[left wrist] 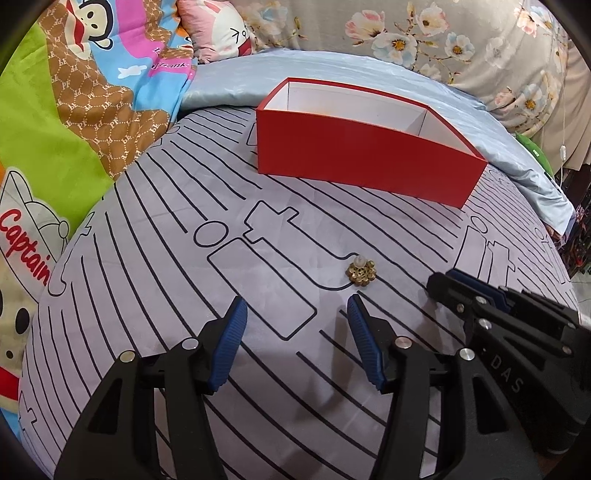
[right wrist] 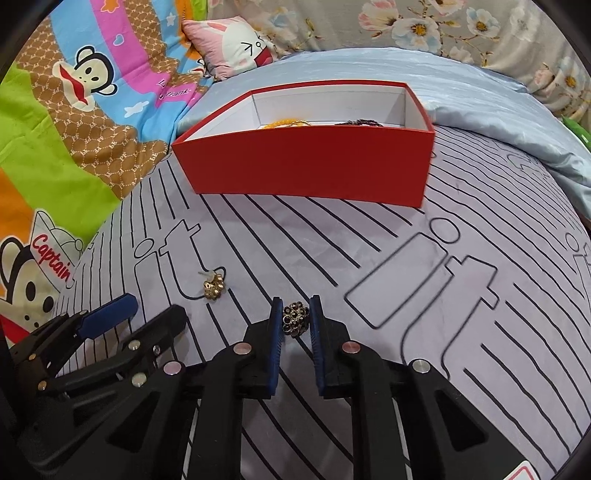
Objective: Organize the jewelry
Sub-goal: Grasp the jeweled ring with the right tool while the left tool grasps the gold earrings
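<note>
From the left wrist view, the red box (left wrist: 365,155) sits on the striped bed sheet (left wrist: 147,258), and it is the main thing to look from. The left gripper (left wrist: 297,312) is low on the near side of the box, and its two blue pads are far apart with nothing between them. A small gold earring (left wrist: 361,272) lies on the sheet between the box and the gripper, just past the tip of the right-hand pad and not touching it. The right gripper (left wrist: 443,280) pokes in from the right, near the earring, but you cannot tell from here what it holds. Nothing sits between the earring and the box. Left of the box is a bright cartoon blanket (left wrist: 74,129), and behind the box are a pink pillow (left wrist: 218,33) and a flowery cover (left wrist: 424,37). From the right wrist view, the red box (right wrist: 310,173) is open on top, and some yellow beads (right wrist: 286,123) and a dark bracelet (right wrist: 360,122) peek over its near wall. The right gripper (right wrist: 295,317) is on the near side of the box, and its pads are close together around a dark earring (right wrist: 295,318). The gold earring (right wrist: 213,288) lies on the sheet to the left, apart from it. The left gripper (right wrist: 147,314) shows at the lower left, next to the gold earring.
</note>
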### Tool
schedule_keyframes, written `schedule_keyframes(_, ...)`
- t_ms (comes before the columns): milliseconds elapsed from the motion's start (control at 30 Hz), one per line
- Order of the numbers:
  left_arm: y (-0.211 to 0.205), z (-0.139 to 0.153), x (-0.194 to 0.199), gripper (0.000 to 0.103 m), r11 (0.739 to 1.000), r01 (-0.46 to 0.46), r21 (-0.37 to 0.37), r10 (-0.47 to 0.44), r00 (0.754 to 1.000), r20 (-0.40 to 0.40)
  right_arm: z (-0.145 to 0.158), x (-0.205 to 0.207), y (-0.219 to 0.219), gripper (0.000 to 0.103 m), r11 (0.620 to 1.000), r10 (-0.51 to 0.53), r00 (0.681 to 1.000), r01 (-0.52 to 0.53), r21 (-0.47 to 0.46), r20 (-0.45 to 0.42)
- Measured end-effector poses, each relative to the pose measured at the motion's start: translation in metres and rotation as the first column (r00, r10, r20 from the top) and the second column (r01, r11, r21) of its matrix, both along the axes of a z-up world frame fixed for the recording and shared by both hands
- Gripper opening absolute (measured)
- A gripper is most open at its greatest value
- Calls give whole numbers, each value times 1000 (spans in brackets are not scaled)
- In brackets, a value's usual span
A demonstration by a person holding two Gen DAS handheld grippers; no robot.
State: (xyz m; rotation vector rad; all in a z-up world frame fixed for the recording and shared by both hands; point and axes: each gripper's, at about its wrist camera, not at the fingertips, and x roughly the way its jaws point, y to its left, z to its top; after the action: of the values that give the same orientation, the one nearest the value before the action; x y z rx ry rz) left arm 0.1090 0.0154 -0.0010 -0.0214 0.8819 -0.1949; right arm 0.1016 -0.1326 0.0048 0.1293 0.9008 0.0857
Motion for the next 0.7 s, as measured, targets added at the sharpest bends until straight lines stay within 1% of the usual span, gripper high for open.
schedule_keyframes(300, -20, 3, 11, 54, 1000, 28, 3, -28, 1000, 1, 1, -22, -19, 14, 998, -51, 999, 51, 35, -12)
schedule_keyframes(567, -27, 0, 21, 53, 1000, 28, -5, -28, 1000, 0, -2, -29, -25, 14, 997, -62, 998, 62, 41, -10)
schedule_keyframes(700, -28, -3, 23, 53, 1000, 24, 8, -24, 1000, 7, -2, -29, -24, 14, 997, -62, 998, 62, 37, -4)
